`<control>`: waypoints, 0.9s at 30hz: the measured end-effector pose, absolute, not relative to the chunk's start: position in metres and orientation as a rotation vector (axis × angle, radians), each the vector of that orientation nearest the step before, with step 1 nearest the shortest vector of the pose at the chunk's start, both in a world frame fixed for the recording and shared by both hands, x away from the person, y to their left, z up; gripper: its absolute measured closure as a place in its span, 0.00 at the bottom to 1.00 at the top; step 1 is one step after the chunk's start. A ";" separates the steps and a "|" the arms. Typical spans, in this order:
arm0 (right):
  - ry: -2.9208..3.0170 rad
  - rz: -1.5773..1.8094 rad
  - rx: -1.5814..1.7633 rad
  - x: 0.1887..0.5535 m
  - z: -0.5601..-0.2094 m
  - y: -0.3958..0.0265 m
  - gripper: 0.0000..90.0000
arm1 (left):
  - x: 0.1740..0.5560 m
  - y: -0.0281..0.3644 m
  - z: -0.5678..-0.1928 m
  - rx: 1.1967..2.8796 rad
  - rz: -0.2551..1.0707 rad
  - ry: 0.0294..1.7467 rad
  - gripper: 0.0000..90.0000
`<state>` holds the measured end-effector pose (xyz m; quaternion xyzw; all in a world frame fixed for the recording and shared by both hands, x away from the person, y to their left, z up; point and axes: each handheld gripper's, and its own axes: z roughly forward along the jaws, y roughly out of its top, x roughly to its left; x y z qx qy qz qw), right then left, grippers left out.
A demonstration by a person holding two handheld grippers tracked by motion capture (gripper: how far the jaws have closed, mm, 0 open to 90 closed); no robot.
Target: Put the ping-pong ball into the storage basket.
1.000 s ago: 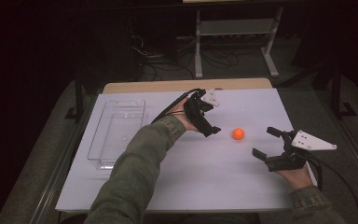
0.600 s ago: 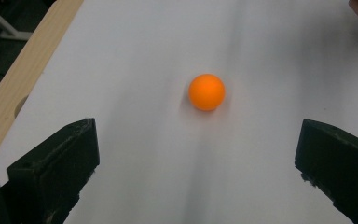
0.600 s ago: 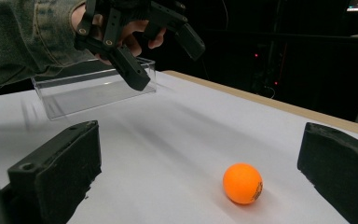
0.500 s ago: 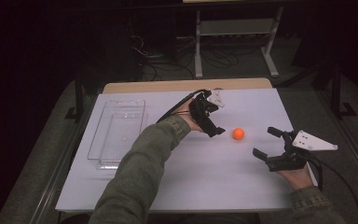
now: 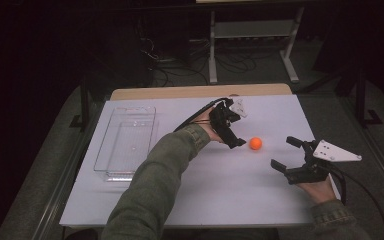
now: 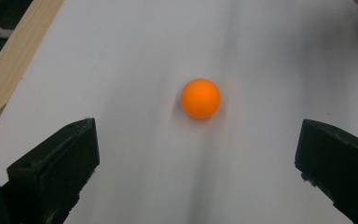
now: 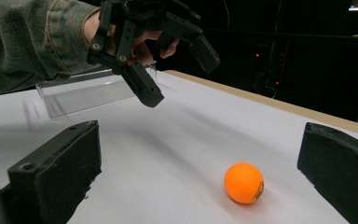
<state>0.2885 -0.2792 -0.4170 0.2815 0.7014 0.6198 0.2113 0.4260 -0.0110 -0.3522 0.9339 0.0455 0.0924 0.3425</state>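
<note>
Ball (image 5: pixel 255 143), orange, one, loose on white desk (image 5: pixel 190 200), touching nothing. Left hand-held gripper (image 5: pixel 231 131): just left of ball, tilted down at it, jaws spread wide and empty; ball centred ahead between them in left gripper view. Right hand-held gripper (image 5: pixel 289 154): right of ball and nearer the person, jaws spread, empty. Tray (image 5: pixel 126 141), clear plastic, empty: well left of ball. Step judged: approach for a left-hand pick. Next move calls for lowering the jaws astride the ball and closing gently, since it can roll.
</note>
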 end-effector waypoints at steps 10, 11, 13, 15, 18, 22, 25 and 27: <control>1.944 1.727 0.785 0.288 -0.418 -0.280 0.00 | 0.429 -0.017 -0.360 2.436 0.226 0.119 0.00; 1.943 1.727 0.785 0.288 -0.418 -0.280 0.00 | 0.430 -0.017 -0.360 2.436 0.223 0.116 0.00; 1.945 1.728 0.787 0.288 -0.418 -0.280 0.00 | 0.430 -0.019 -0.363 2.433 0.218 0.118 0.00; 1.947 1.726 0.785 0.288 -0.418 -0.280 0.00 | 0.430 -0.022 -0.365 2.437 0.216 0.119 0.00; 1.946 1.726 0.788 0.288 -0.418 -0.280 0.00 | 0.431 -0.025 -0.368 2.444 0.213 0.111 0.00; 1.945 1.727 0.790 0.288 -0.418 -0.280 0.00 | 0.432 -0.030 -0.371 2.448 0.212 0.105 0.00; 1.942 1.729 0.787 0.288 -0.418 -0.280 0.00 | 0.433 -0.034 -0.374 2.448 0.207 0.106 0.00; 1.940 1.730 0.788 0.288 -0.418 -0.280 0.00 | 0.433 -0.037 -0.376 2.446 0.209 0.099 0.00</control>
